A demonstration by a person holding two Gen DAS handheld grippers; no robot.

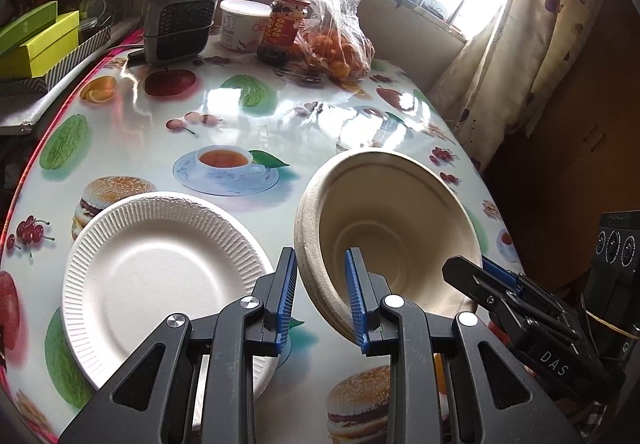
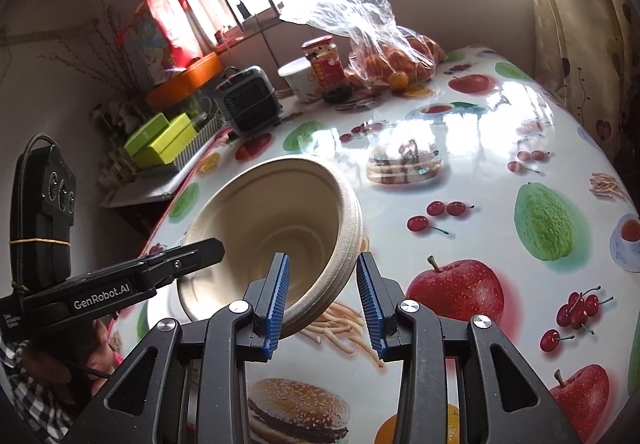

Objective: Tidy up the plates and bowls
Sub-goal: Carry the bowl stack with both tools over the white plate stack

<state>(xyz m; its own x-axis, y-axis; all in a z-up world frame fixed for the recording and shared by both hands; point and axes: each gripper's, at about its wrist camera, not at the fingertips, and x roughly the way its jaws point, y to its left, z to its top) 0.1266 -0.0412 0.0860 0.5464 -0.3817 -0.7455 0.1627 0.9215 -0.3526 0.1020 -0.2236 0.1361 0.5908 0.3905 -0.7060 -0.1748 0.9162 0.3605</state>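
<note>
On the fruit-print table (image 1: 224, 115), a white plate (image 1: 160, 276) lies flat at 9 o'clock in the left view. Just right of it is a stack of tan bowls (image 1: 384, 228), tipped up on its side so the inside shows. The left gripper (image 1: 320, 300) has its 2 blue fingers around the near rim of the bowls, 1 outside and 1 inside, but I cannot tell if they squeeze it. At 4 o'clock the right gripper (image 1: 494, 276) reaches the other rim. In the right view, the bowls (image 2: 276, 228) sit at 10 o'clock, and the right gripper (image 2: 322, 300) has its fingers spread, with the rim between them. Far back, at 12 o'clock, stand a heater (image 1: 180, 23), a tub (image 1: 242, 23), a jar (image 1: 286, 27) and a bag of oranges (image 1: 332, 27).
</note>
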